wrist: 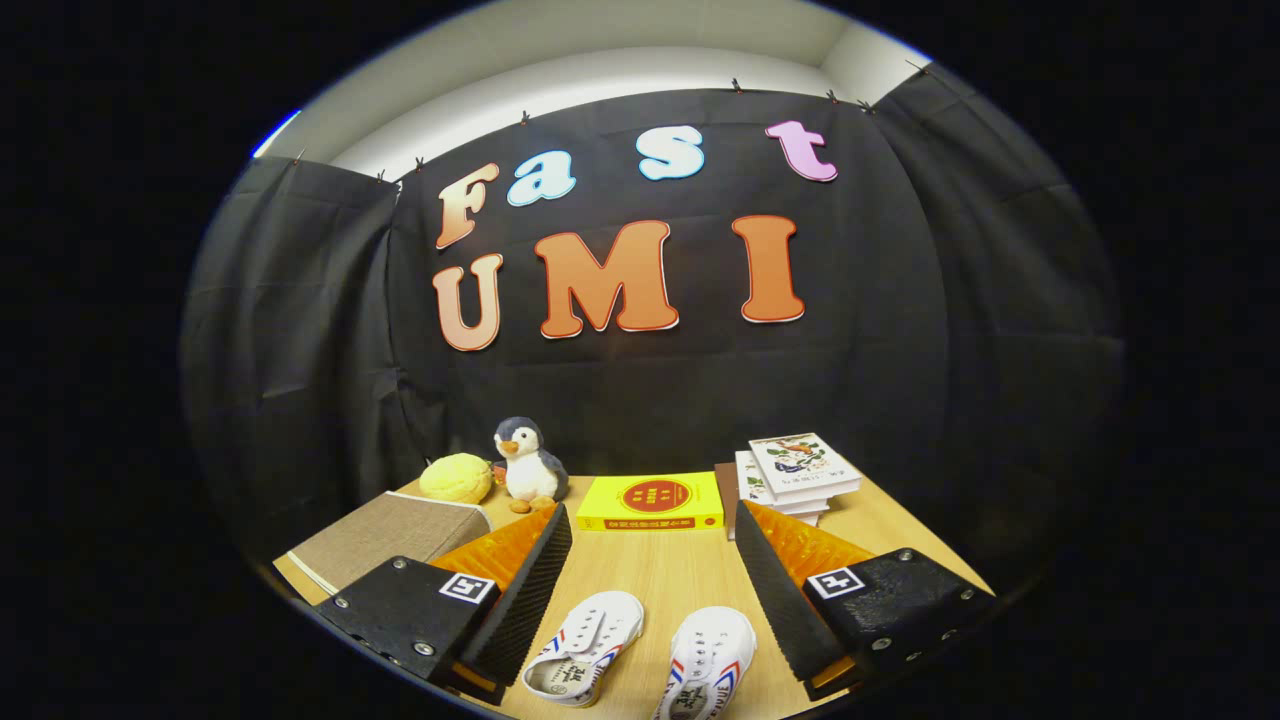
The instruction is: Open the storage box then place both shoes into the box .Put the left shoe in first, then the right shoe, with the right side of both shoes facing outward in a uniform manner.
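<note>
gripper (pixel 652 520) jaws spread wide, holding nothing, above 2 white shoes (pixel 585 647) on the wooden table (pixel 670 580).

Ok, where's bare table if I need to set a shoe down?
The open hand-held gripper spans both white shoes. Bare wood lies ahead of their toes up to the yellow book. The back row is crowded: yellow plush, penguin toy, book stack; a grey-brown box sits beside the left finger.

Black cloth wall (pixel 650 400) behind a pale wooden table (pixel 670 570), white ceiling (pixel 600 50) above.
</note>
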The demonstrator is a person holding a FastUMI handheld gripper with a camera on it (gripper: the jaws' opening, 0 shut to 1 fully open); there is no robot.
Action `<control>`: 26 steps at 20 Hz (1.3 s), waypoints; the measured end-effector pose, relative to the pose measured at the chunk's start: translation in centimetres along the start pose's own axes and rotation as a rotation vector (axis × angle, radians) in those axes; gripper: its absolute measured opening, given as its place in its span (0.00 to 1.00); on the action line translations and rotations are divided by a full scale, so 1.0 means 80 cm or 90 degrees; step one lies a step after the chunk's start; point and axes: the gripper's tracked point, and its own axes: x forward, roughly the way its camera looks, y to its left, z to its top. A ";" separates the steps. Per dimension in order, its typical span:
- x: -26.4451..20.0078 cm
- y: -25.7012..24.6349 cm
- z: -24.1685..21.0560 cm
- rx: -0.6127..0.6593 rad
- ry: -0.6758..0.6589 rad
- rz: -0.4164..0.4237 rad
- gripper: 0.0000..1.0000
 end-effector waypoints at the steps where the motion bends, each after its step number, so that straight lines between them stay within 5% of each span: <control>1: 0.001 0.003 -0.005 0.011 0.010 0.009 0.98; 13: 0.015 0.046 -0.102 0.329 0.192 0.131 0.98; 18: 0.011 0.109 -0.138 0.469 0.297 0.239 0.98; 26: 0.001 0.212 -0.179 0.539 0.432 0.371 0.98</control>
